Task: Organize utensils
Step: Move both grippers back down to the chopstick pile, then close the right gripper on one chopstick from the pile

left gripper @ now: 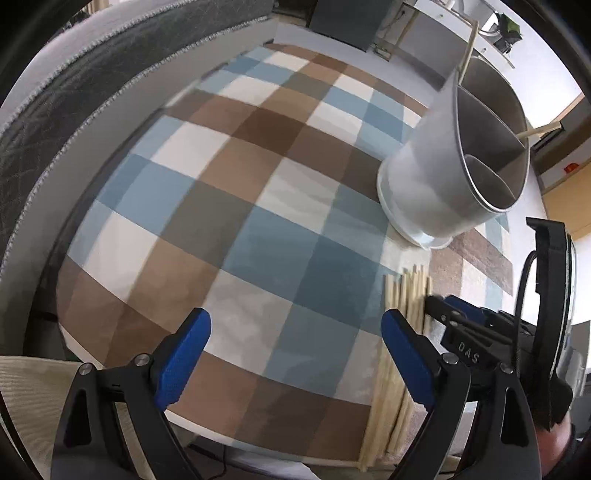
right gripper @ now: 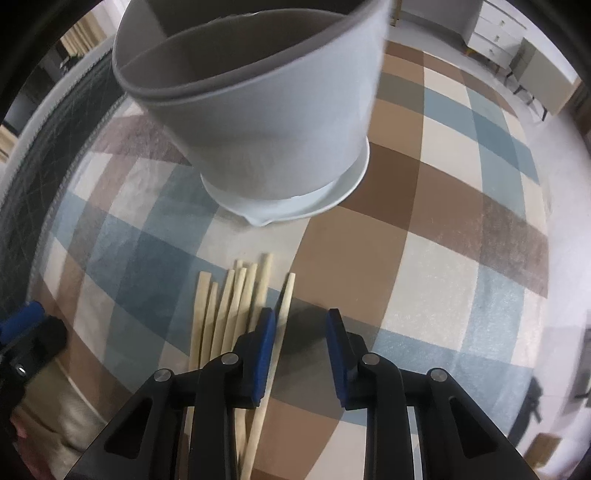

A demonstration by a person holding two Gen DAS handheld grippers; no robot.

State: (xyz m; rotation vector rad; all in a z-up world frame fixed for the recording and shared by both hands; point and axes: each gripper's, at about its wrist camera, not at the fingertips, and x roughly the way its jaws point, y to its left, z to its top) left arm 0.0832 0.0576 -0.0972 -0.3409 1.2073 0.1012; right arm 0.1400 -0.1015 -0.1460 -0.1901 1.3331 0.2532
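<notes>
Several wooden chopsticks (right gripper: pixel 236 310) lie side by side on a checked cloth, in front of a white divided utensil holder (right gripper: pixel 266 122). My right gripper (right gripper: pixel 301 347) is open just above the cloth; its left pad sits beside the rightmost chopstick (right gripper: pixel 284 306), and nothing is held. In the left wrist view the chopsticks (left gripper: pixel 410 291) lie at the right, the holder (left gripper: pixel 436 184) stands beyond them with a chopstick (left gripper: pixel 543 129) sticking out, and the right gripper (left gripper: pixel 454 314) reaches onto the bundle. My left gripper (left gripper: pixel 295 350) is wide open and empty above the cloth.
The checked blue, brown and cream cloth (left gripper: pixel 258 206) covers a round table. A grey sofa (left gripper: pixel 74 92) curves round its far left side. White cabinets (right gripper: pixel 498 33) stand at the back right.
</notes>
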